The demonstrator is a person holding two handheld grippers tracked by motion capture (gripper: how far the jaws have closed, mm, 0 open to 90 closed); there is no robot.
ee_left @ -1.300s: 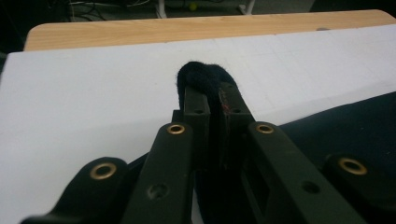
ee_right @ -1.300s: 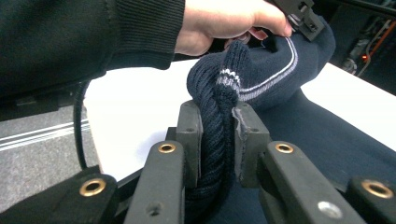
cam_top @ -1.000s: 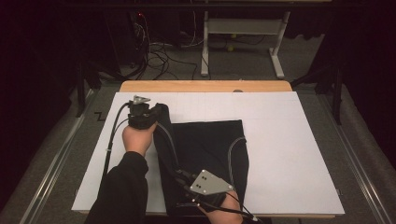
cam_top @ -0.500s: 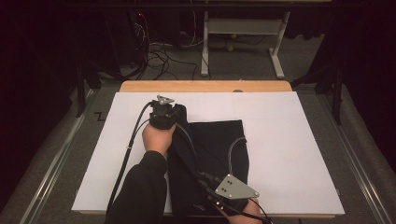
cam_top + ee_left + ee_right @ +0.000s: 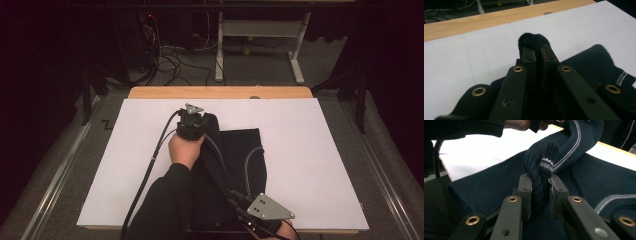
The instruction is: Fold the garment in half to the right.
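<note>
Both grippers pinch a soft, limp dark sweater on the table: left gripper at a bunched edge, right gripper on ribbed trim.

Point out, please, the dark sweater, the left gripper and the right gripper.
dark sweater (image 5: 247, 150): high view, flat body panel.
left gripper (image 5: 536, 47): left gripper view, between jaw tips pinching fabric.
right gripper (image 5: 540, 182): right gripper view, between jaw tips clamping ribbed fabric.

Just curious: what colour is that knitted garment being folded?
Dark navy garment with thin pale stripes, clearest in the right gripper view.
</note>
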